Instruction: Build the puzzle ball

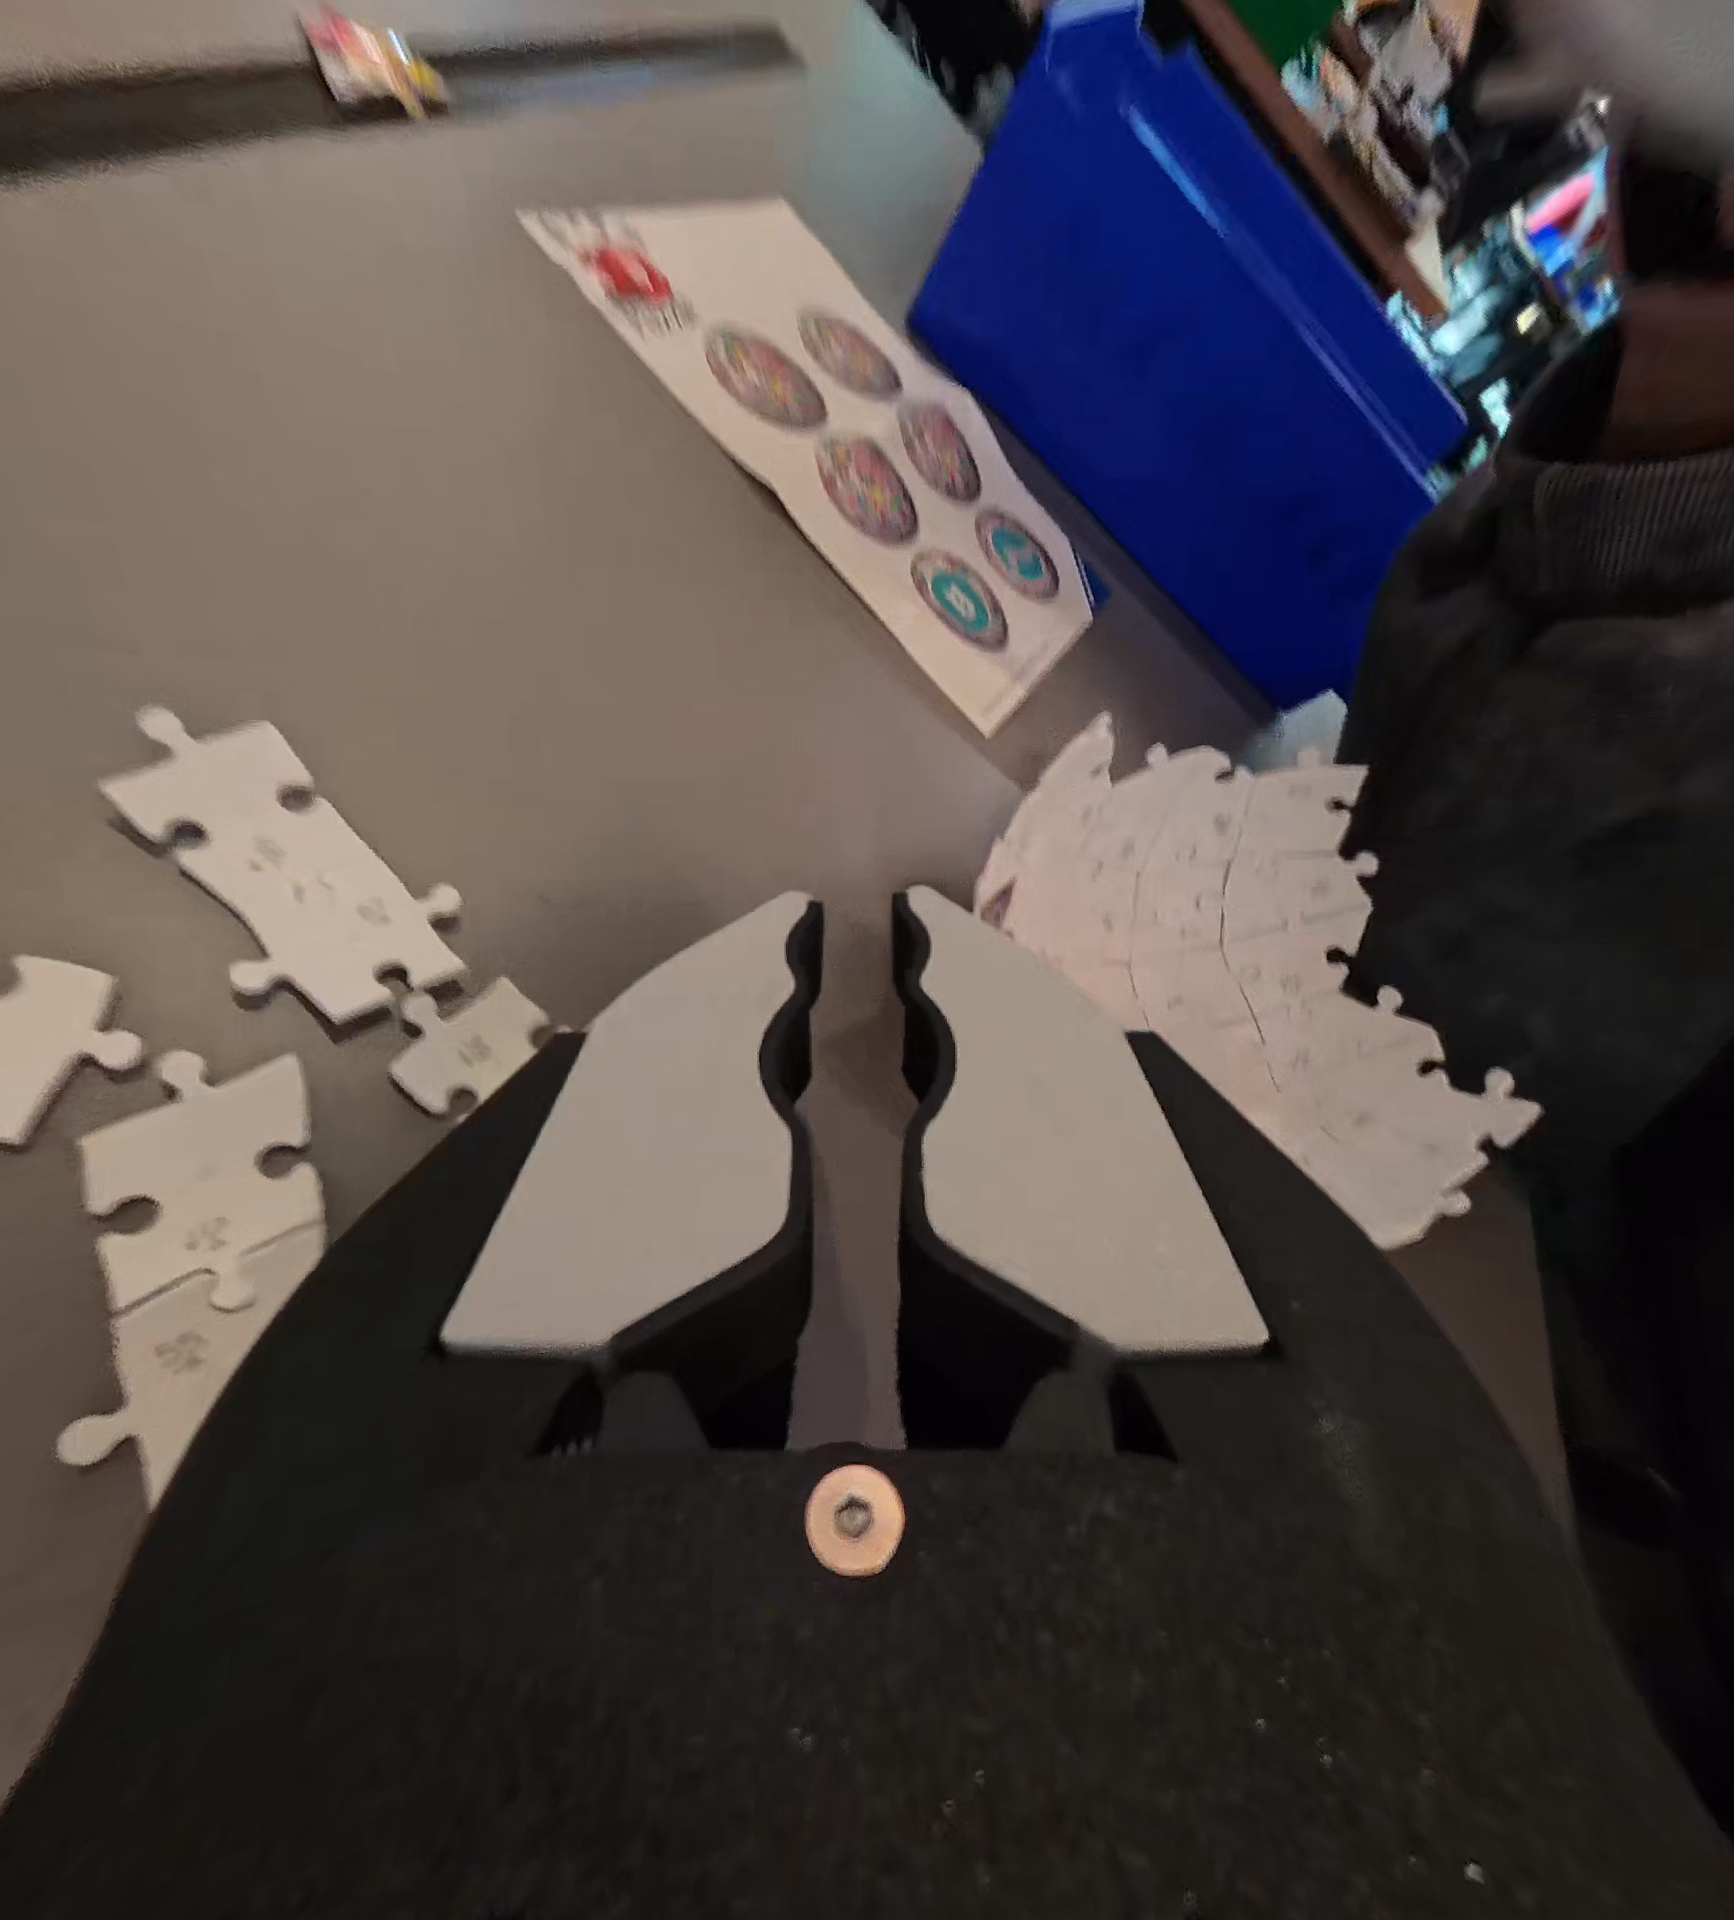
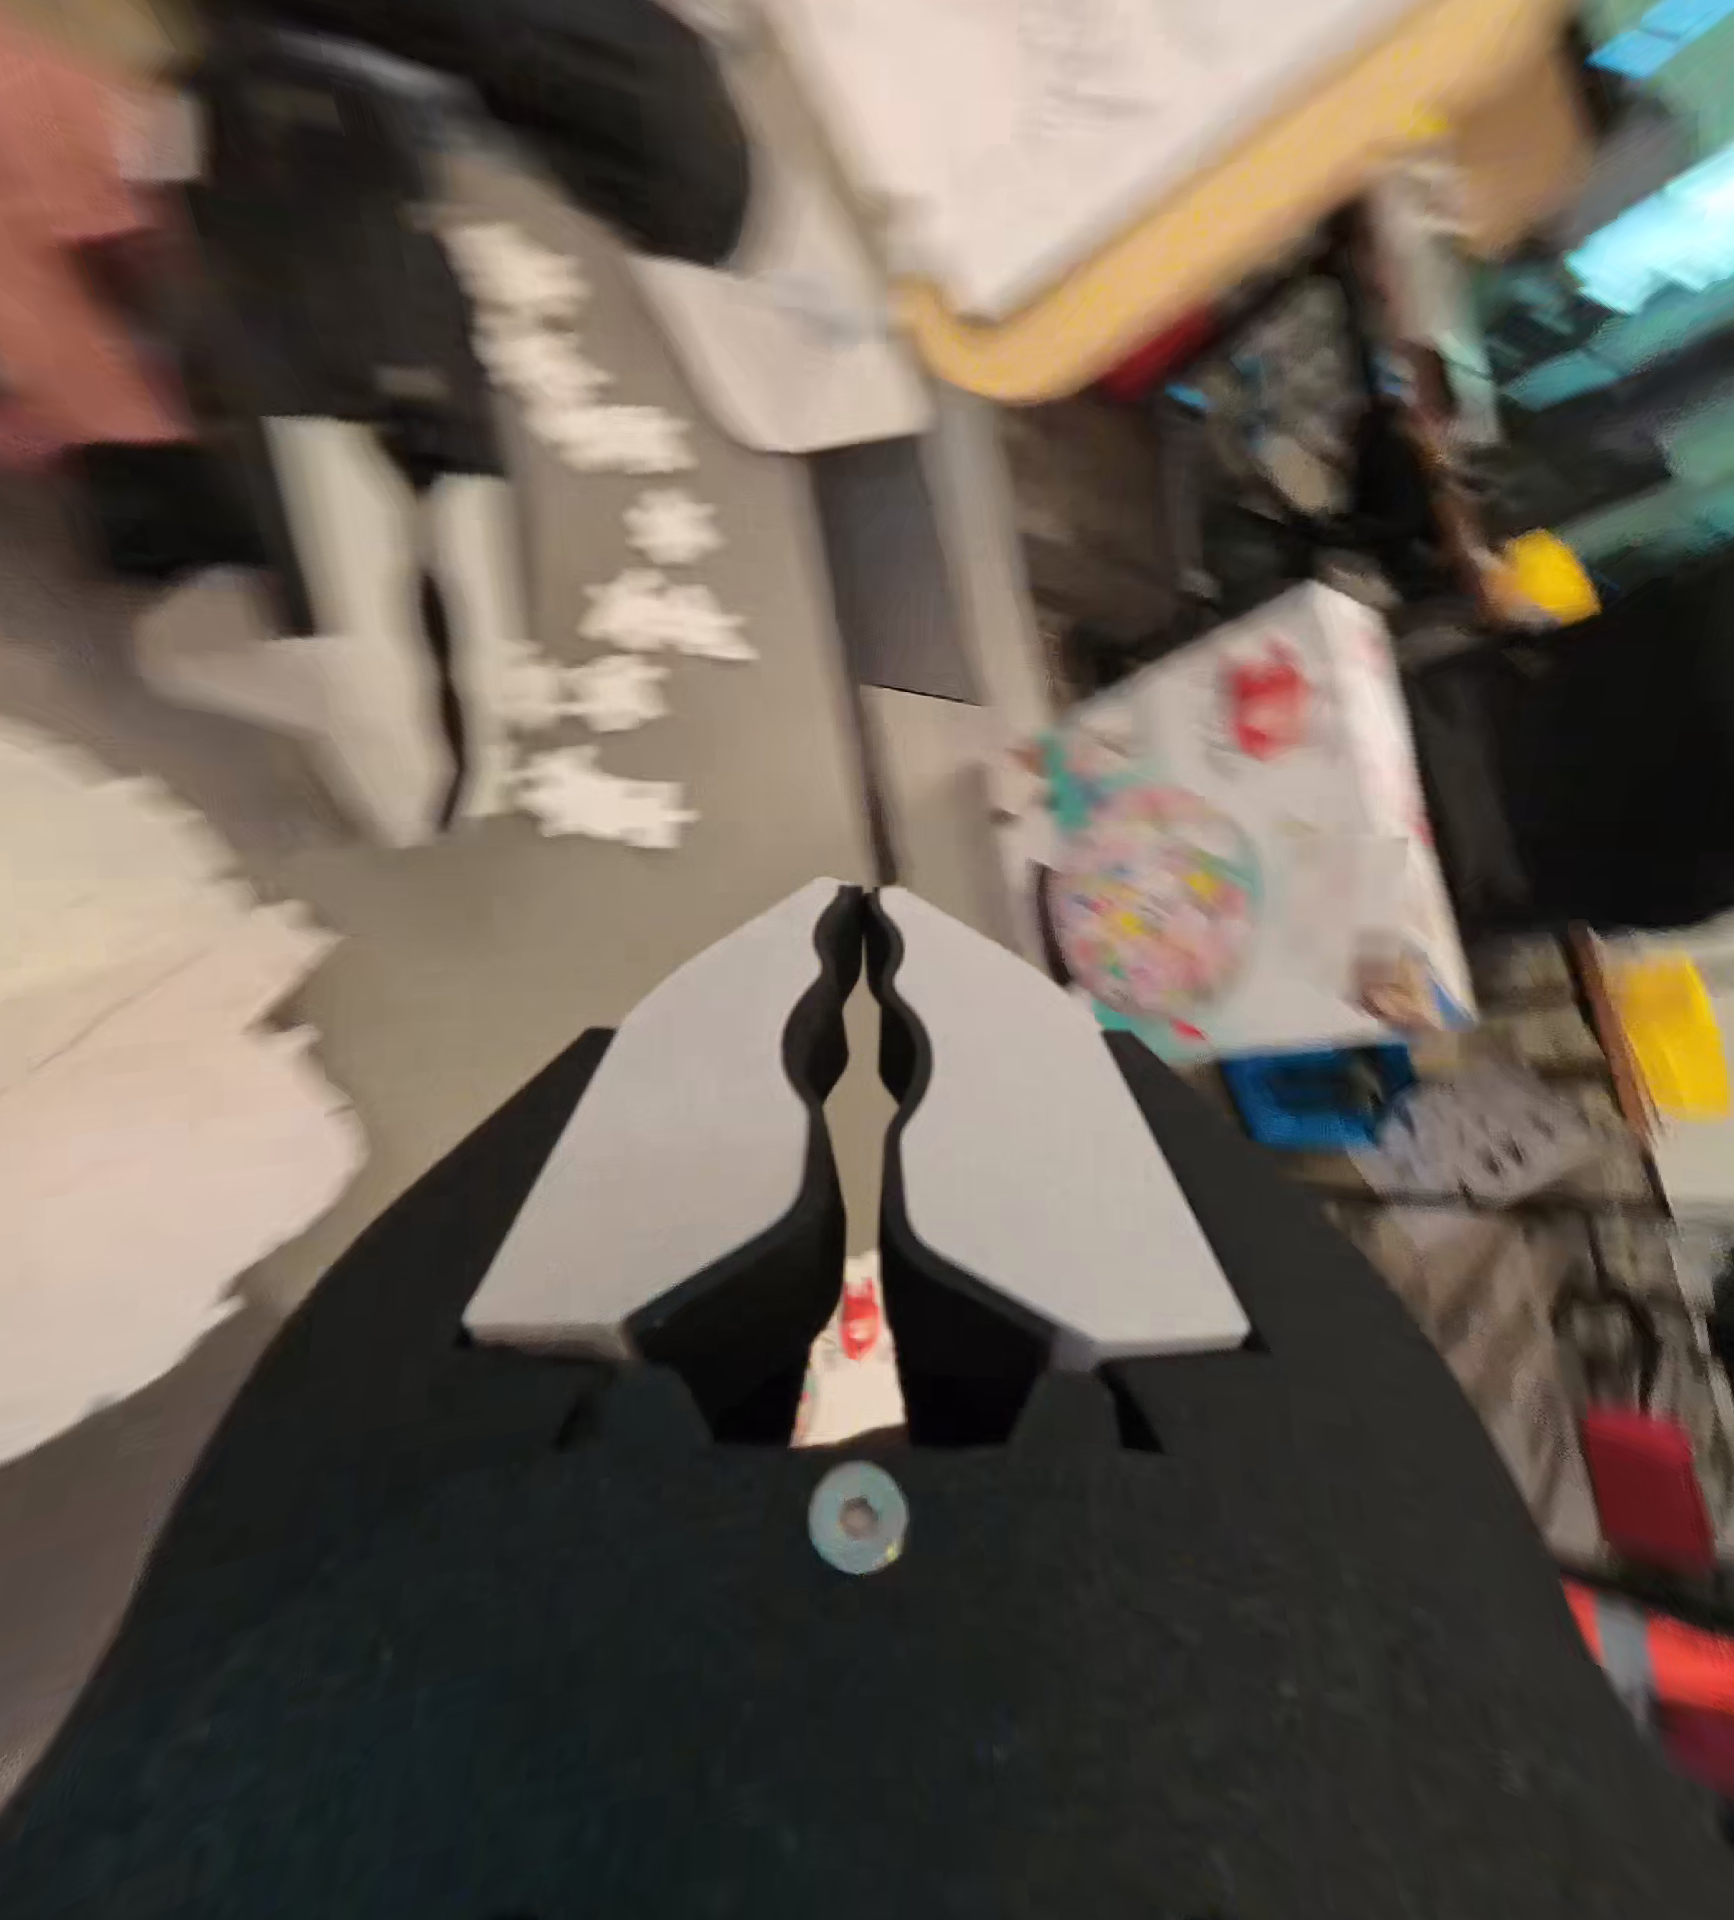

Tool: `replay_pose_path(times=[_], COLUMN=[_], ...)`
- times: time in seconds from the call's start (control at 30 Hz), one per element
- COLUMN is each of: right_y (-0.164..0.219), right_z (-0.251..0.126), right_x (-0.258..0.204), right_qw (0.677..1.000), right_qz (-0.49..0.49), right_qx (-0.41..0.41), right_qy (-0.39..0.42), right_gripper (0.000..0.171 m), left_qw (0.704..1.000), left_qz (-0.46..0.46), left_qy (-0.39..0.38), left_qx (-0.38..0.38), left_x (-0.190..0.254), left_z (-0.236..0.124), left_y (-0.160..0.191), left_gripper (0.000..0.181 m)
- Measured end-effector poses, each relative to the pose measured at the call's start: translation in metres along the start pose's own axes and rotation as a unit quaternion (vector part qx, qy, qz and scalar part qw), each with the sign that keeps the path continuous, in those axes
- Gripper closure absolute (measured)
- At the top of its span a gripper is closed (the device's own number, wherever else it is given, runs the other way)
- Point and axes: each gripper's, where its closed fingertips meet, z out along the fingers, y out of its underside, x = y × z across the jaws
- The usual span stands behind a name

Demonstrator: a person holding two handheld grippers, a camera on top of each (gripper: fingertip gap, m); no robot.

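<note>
My left gripper [image 1: 858, 914] hung over the grey tabletop [image 1: 375, 520] with its jaws released, a narrow gap between the tips and nothing in it. Just to its right lay the half-built ball [image 1: 1247, 987], a curved white shell of joined pieces, blank side toward me, its toothed edge running away and rightward beside my dark sleeve [image 1: 1590, 831]. To the left, slightly farther off, the loose pieces [image 1: 291, 883] lay flat, the nearest joined strip pointing its long axis diagonally toward the jaws. Beyond them sat the instruction sheet [image 1: 811, 447] and a blue bin [image 1: 1185, 332]. My right gripper [image 2: 861, 904] was clenched on nothing, tips touching, its view blurred, aimed toward the puzzle box [image 2: 1247, 852]; the left looked nearer the work, I judged.
</note>
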Motion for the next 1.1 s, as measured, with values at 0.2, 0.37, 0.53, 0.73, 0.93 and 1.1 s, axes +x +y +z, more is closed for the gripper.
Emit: replay_pose_path(times=[0.2,0.37,0.53,0.73,0.93,1.1], right_y=[0.117,0.223,0.25,0.265,0.22,0.153], right_z=[0.043,0.098,0.129,0.137,0.121,0.09], right_x=[0.069,0.074,0.065,0.057,0.066,0.069], right_qw=[0.952,0.916,0.886,0.866,0.875,0.91], right_qz=[0.278,0.334,0.405,0.454,0.472,0.411], right_qx=[-0.089,-0.191,-0.21,-0.207,-0.11,-0.04], right_qy=[0.088,0.114,0.077,0.041,-0.005,-0.04], right_gripper=[0.14,0.131,0.116,0.137,0.168,0.168], left_qw=[0.987,0.986,0.989,0.989,0.987,0.989], left_qz=[0.076,0.061,0.059,0.089,0.094,0.065], left_qy=[-0.109,-0.109,-0.082,-0.093,-0.111,-0.087], left_qx=[0.095,0.113,0.11,0.07,0.07,0.101], left_x=[-0.024,-0.029,-0.021,-0.016,-0.02,-0.017], left_z=[-0.016,-0.021,-0.016,-0.003,-0.007,-0.017], left_y=[-0.023,-0.024,-0.024,-0.014,-0.015,-0.023], left_gripper=[0.156,0.156,0.156,0.156,0.157,0.157])
